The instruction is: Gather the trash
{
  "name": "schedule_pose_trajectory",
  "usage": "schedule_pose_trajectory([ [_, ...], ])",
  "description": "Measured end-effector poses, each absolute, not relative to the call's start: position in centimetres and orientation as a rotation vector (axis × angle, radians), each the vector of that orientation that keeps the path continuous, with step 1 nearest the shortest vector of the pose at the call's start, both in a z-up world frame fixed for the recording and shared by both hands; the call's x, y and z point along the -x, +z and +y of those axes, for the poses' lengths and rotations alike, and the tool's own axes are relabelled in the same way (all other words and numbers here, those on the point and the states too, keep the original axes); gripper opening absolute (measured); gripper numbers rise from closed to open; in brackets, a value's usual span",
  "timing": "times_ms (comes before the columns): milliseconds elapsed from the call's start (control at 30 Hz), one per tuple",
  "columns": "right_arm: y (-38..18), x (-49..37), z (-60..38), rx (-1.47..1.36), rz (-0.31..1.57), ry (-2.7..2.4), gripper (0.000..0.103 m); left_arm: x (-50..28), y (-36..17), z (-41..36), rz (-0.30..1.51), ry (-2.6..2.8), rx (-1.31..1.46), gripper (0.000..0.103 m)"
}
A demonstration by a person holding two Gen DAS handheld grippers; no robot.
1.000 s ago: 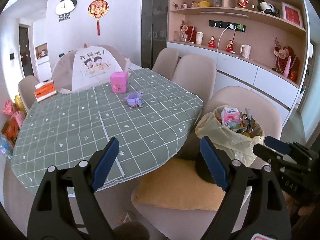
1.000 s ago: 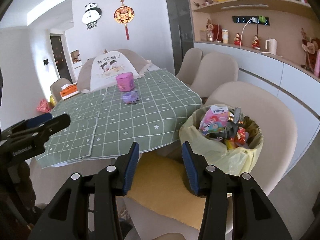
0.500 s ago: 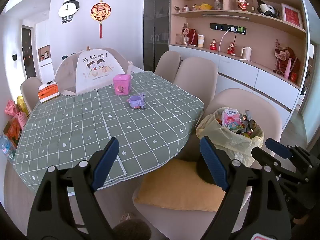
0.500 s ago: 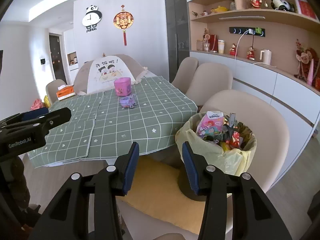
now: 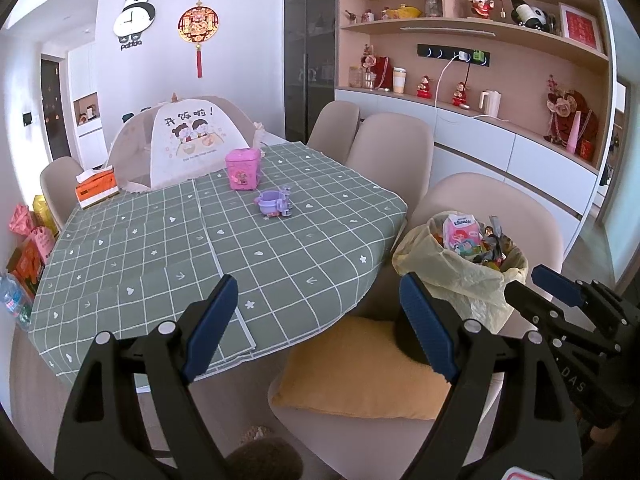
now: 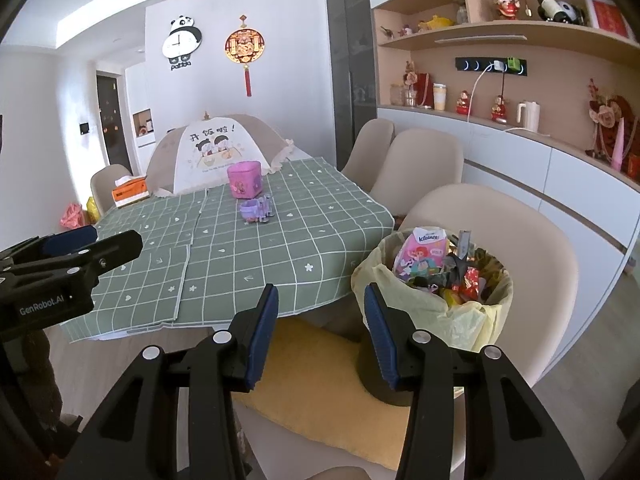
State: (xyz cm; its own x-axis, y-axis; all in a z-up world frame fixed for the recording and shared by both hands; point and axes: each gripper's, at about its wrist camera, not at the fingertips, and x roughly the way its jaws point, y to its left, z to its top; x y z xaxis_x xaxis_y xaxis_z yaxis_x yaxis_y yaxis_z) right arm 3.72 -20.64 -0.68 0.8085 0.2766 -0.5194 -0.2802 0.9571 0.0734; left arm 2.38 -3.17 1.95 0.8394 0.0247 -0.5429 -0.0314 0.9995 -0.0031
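From the left wrist view: left gripper (image 5: 318, 324) spread wide, empty, blue pads hanging over the near edge of the green checked tablecloth (image 5: 168, 248). Right of it, on the seat of a beige chair (image 5: 496, 208), a trash bin (image 5: 460, 276) lined with a yellow bag, heaped with wrappers, a pink Kleenex pack (image 5: 462, 236) on top. Just in front of the bin, a yellow cushion (image 5: 360, 368). Farther back on the table: a pink box (image 5: 242, 169), a small purple toy (image 5: 274, 202), a mesh food cover (image 5: 180, 142) and an orange tissue box (image 5: 97, 190). At the right edge, the right gripper (image 5: 560, 292), seen side-on.

From the right wrist view: right gripper (image 6: 320, 334) parted, nothing between the pads, aimed at the gap between table edge and bin. Bin (image 6: 432, 292) just right of the right pad, full to the rim, apart from both pads. At the left edge, the left gripper (image 6: 86, 244), side-on over the tablecloth (image 6: 280, 248).
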Motion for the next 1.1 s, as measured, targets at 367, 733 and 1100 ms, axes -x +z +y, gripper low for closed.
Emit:
schedule_pose_trajectory([
  [367, -0.6, -3.9, -21.2, -0.005, 0.549, 0.284, 0.043, -2.8, 1.9, -3.1, 0.580, 0.009, 0.003, 0.079],
  [733, -0.7, -3.9, -21.9, -0.015, 0.546, 0.268, 0.043, -3.2, 1.8, -3.8, 0.583, -0.016, -0.012, 0.079],
  [1100, -0.7, -3.6, -22.2, -0.020, 0.543, 0.264, 0.043, -3.2, 1.7, -4.0, 0.587, -0.028, -0.018, 0.079],
])
